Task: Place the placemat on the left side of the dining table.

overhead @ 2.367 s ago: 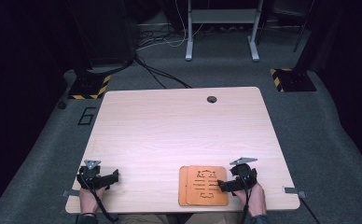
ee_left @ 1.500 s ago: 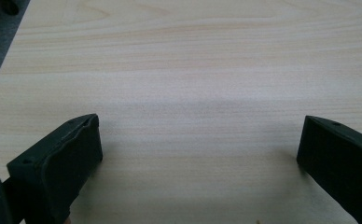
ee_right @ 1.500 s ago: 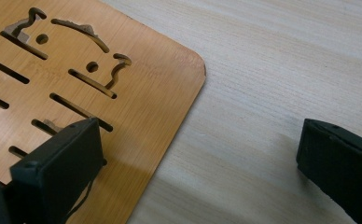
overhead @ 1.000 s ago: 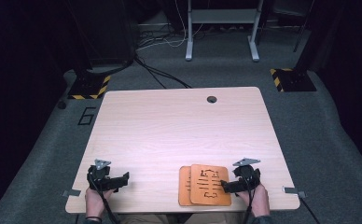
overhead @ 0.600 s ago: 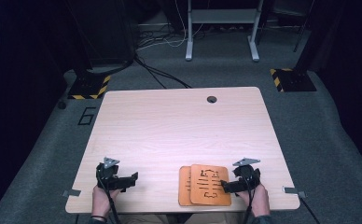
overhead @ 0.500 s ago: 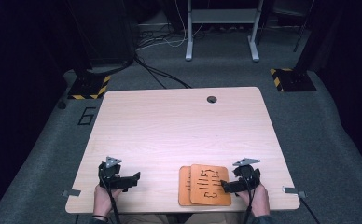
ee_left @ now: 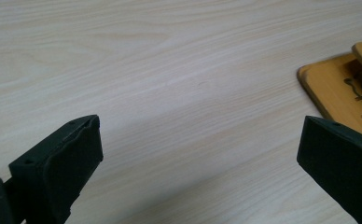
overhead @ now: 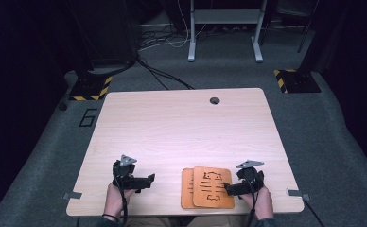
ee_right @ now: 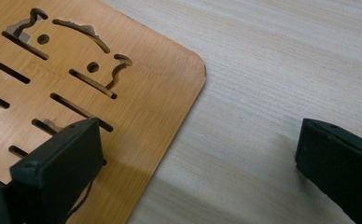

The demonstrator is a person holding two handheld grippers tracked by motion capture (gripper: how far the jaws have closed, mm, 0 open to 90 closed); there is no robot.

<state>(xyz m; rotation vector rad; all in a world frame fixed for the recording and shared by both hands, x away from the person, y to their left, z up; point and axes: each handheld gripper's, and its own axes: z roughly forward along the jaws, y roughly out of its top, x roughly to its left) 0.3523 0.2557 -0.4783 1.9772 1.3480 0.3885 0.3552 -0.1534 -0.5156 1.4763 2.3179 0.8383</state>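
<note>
- Right gripper [overhead: 228, 188]: jaws apart, one over the upper orange slotted wooden board [overhead: 213, 186].
- Left gripper [overhead: 149, 178]: jaws apart, above the pale wooden table [overhead: 181, 127].
- Lower orange wooden board [overhead: 187, 188]: offset left beneath the upper one.

The table [overhead: 186, 127] is pale wood-grain laminate, smooth with a soft sheen where the light falls ahead of the grippers. Under the right gripper [ee_right: 198, 177] lies a top board [ee_right: 137, 107] of honey-coloured wood, probably bamboo, fine-grained and satin, its cut-out slots showing darker edges. Off to the right of the left gripper [ee_left: 198, 182], a lower board [ee_left: 330, 95] has the same warm wood and rounded, smooth edge. Both grippers' jaws look like matt black plastic, faintly textured. The floor [overhead: 333, 123] beyond is dull grey carpet.
</note>
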